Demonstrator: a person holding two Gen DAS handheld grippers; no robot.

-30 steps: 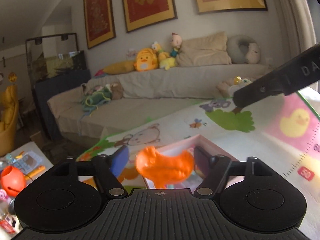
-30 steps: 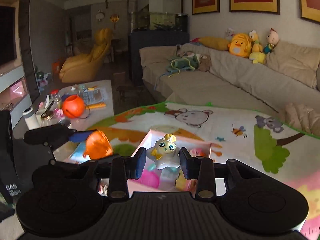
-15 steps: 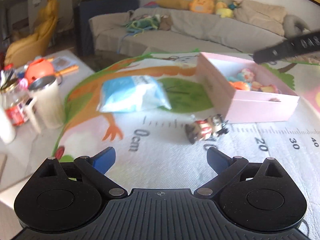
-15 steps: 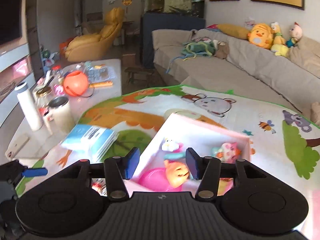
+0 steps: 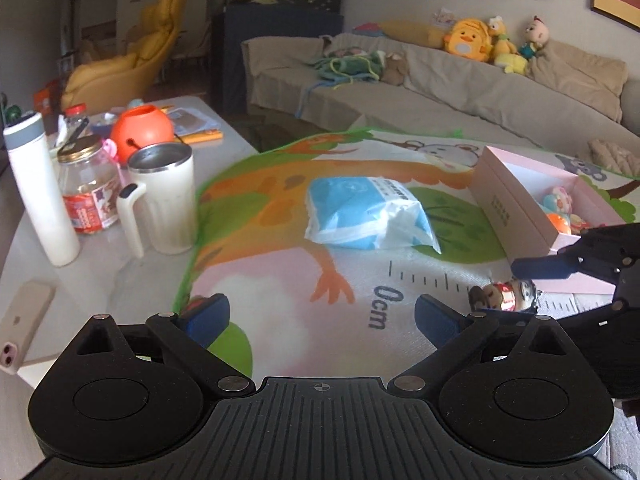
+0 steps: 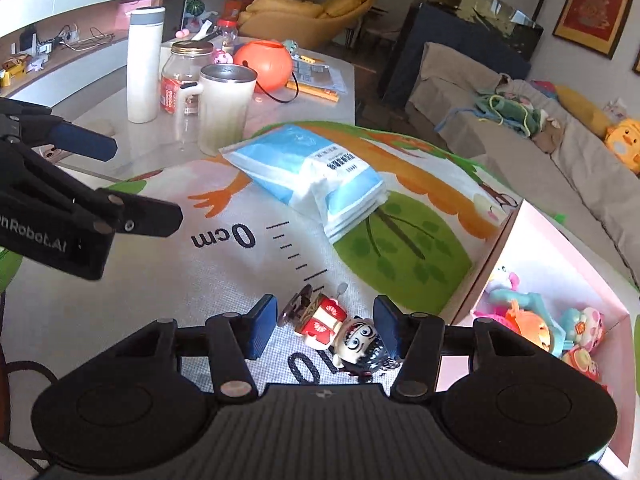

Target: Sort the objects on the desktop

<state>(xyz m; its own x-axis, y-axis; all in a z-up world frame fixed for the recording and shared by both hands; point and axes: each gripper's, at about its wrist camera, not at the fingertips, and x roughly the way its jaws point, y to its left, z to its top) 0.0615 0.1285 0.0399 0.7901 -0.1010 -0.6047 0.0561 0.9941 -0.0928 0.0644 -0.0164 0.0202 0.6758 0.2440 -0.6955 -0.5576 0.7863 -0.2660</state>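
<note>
A small doll figure in red and white (image 6: 340, 330) lies on its side on the play mat, between the open fingers of my right gripper (image 6: 326, 326). It also shows in the left wrist view (image 5: 504, 296), under the right gripper's fingers (image 5: 540, 268). My left gripper (image 5: 322, 320) is open and empty, low over the mat's left part. A pink box (image 6: 552, 240) with several small toys (image 6: 536, 328) stands to the right. A blue and white packet (image 5: 364, 212) lies flat on the mat's middle.
Left of the mat stand a white mug (image 5: 162, 200), a glass jar (image 5: 88, 184), a white bottle (image 5: 40, 188) and an orange ball-shaped pot (image 5: 140, 128). A phone (image 5: 20, 328) lies near the table's front left edge. A sofa lies beyond the table.
Both grippers have let go of their toys into the pink box. Both moved down and left over the mat. The right gripper now straddles the doll figure.
</note>
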